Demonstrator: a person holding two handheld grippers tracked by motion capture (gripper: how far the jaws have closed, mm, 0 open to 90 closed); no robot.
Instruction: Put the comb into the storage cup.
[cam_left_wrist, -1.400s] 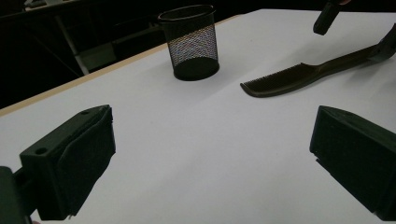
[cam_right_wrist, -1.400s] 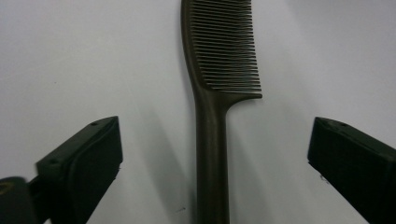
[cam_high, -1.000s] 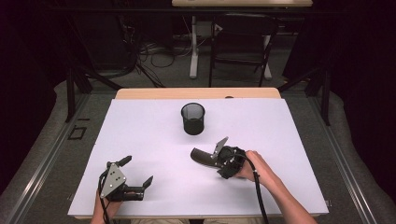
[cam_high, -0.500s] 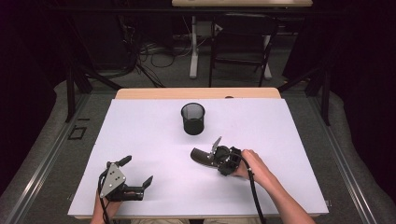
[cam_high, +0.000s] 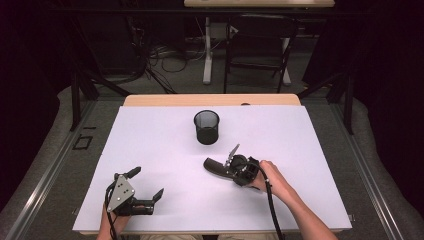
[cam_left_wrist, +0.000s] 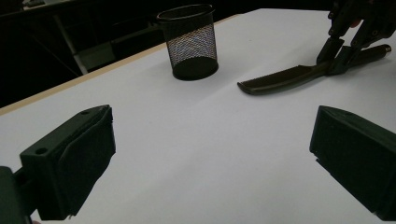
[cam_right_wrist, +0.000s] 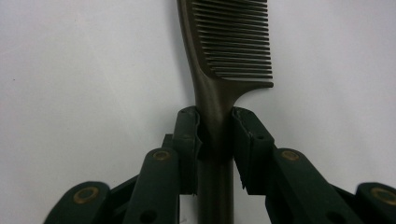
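A dark brown comb (cam_high: 212, 166) lies flat on the white table sheet (cam_high: 310, 150), right of centre, its teeth end toward the left. My right gripper (cam_high: 229, 168) reaches in from the right. In the right gripper view its jaws have just been closing, and both pads (cam_right_wrist: 187, 140) now press the comb's handle (cam_right_wrist: 215, 100) just below the teeth. The left gripper view shows the same comb (cam_left_wrist: 280, 79) with the right gripper (cam_left_wrist: 338, 51) on its handle. My left gripper (cam_high: 147, 183) rests near the front left edge, open (cam_left_wrist: 210, 154), nothing between its jaws.
A black mesh pen cup (cam_high: 206, 127) stands upright at the middle back of the sheet, also seen in the left gripper view (cam_left_wrist: 190, 42). Beyond the table's wooden far edge (cam_high: 210, 100) are cables, a chair and a dark floor.
The right gripper's jaws have drawn together around the comb's handle. The right hand has barely shifted, and the left gripper has stayed where it was.
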